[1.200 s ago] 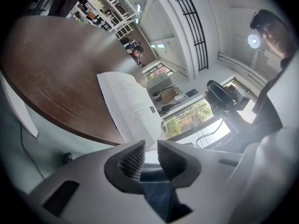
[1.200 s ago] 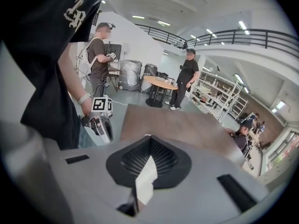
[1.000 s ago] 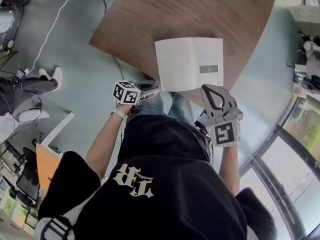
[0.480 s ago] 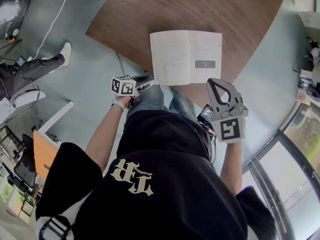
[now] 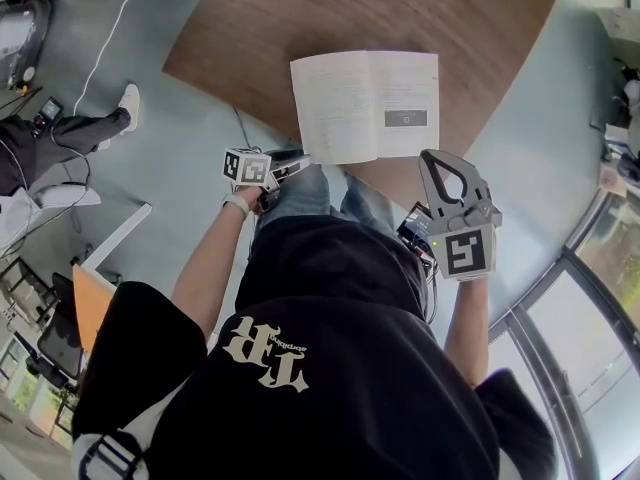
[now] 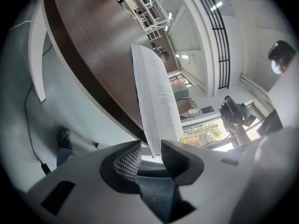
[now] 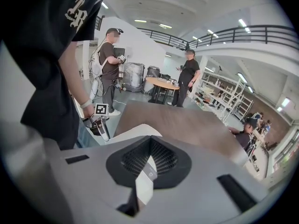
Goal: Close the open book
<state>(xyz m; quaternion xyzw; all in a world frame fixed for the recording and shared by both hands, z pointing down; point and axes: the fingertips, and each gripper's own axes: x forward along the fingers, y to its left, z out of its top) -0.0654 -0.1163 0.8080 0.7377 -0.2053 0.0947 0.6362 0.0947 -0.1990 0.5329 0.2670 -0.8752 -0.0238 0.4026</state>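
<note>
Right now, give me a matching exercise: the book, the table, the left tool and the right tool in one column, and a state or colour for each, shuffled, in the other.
Column one:
1. book
2. table
3. left tool
4. right tool

Column two:
A. jaws together
B. dark brown wood
C. lying open, pages up
D. jaws apart

Pairs: 1-C, 2-B, 3-D, 4-A
</note>
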